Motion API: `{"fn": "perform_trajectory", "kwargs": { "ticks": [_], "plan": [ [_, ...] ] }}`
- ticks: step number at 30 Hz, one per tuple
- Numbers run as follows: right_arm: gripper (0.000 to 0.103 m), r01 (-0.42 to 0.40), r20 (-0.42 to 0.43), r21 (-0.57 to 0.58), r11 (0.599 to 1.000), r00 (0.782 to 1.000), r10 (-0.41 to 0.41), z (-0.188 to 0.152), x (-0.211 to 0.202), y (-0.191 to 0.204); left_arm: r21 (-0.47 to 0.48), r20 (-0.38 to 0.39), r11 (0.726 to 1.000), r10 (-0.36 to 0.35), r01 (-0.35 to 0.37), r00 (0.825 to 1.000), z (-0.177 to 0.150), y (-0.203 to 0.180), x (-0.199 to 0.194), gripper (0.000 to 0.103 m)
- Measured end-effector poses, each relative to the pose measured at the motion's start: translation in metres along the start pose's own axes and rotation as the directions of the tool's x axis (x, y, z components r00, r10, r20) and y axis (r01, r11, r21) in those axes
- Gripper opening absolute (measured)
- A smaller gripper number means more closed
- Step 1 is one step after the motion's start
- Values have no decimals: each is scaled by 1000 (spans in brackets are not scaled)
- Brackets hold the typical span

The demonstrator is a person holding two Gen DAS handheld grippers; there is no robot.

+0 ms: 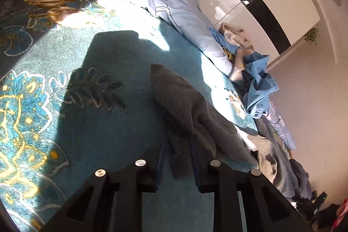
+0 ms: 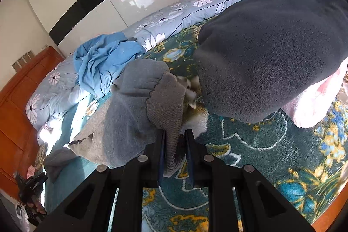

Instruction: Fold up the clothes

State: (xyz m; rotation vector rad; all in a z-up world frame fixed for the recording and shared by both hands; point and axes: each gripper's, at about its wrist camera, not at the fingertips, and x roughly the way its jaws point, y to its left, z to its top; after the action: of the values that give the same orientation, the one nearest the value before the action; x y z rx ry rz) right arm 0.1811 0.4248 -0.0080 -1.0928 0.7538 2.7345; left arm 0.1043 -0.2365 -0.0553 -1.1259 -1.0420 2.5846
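A soft grey fleece garment [image 1: 187, 110] is spread over the teal floral bedspread [image 1: 104, 123]; an edge of it is pinched between the 2 fingers of the left gripper [image 1: 178, 145]; its ribbed cuff [image 2: 167, 105] is pinched by the right gripper [image 2: 175, 134]; a crumpled light-blue cloth [image 2: 104, 60] is seen just beside it; a dark grey fleece item [image 2: 271, 53] lies near.

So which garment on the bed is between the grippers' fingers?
The grey sweater: both grippers hold it, right gripper at its ribbed cuff; the crumpled blue garment lies untouched.
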Motion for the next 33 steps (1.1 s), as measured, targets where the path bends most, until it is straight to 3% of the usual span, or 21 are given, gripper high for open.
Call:
{"fn": "perform_trajectory", "kwargs": {
  "ticks": [3,5,9,12,13,14,15,16,19,22,25,27,29,33],
  "plan": [
    [18,15,-4,-33,999,1000,-16,3,2,7,-64,12,998,-16,17,1000,27,-7,3,61],
    [18,12,0,-34,999,1000,-12,3,0,7,-115,-19,993,26,-28,999,50,-4,20,63],
    [18,-1,3,-8,1000,1000,1,0,-1,2,-104,-60,978,174,-180,983,77,4,56,63],
    [18,0,0,-1,1000,1000,0,-1,1,1,-167,-93,976,122,-137,988,81,13,74,61],
    [18,-1,1,-1,1000,1000,1,0,1,1,-181,-101,976,107,-124,989,81,14,78,54],
    [18,-2,3,0,1000,1000,2,1,1,1,-185,-108,975,105,-124,989,81,13,81,47],
    [18,-3,5,1,1000,1000,3,2,1,1,-184,-116,975,108,-129,987,83,11,85,26],
    [18,-4,9,2,1000,1000,4,4,0,2,-187,-114,975,100,-120,988,87,8,85,13],
    [18,-3,30,-2,1000,1000,3,14,-4,5,-202,-98,976,66,-85,993,101,-3,86,11],
    [18,-16,75,-9,1000,997,17,28,-15,11,-120,17,992,-41,43,999,131,-44,49,10],
    [18,-38,128,-41,998,991,43,39,-33,22,-12,137,988,-151,154,979,158,-84,4,10],
    [18,-40,145,-66,997,988,49,39,-41,26,34,215,986,-166,162,962,160,-88,-31,10],
    [18,-30,129,-63,998,991,38,30,-39,21,17,241,991,-131,131,962,149,-68,-48,10],
    [18,-24,32,9,1000,999,23,3,-17,-7,-100,146,995,46,-31,988,98,8,-32,9]
  ]
}}
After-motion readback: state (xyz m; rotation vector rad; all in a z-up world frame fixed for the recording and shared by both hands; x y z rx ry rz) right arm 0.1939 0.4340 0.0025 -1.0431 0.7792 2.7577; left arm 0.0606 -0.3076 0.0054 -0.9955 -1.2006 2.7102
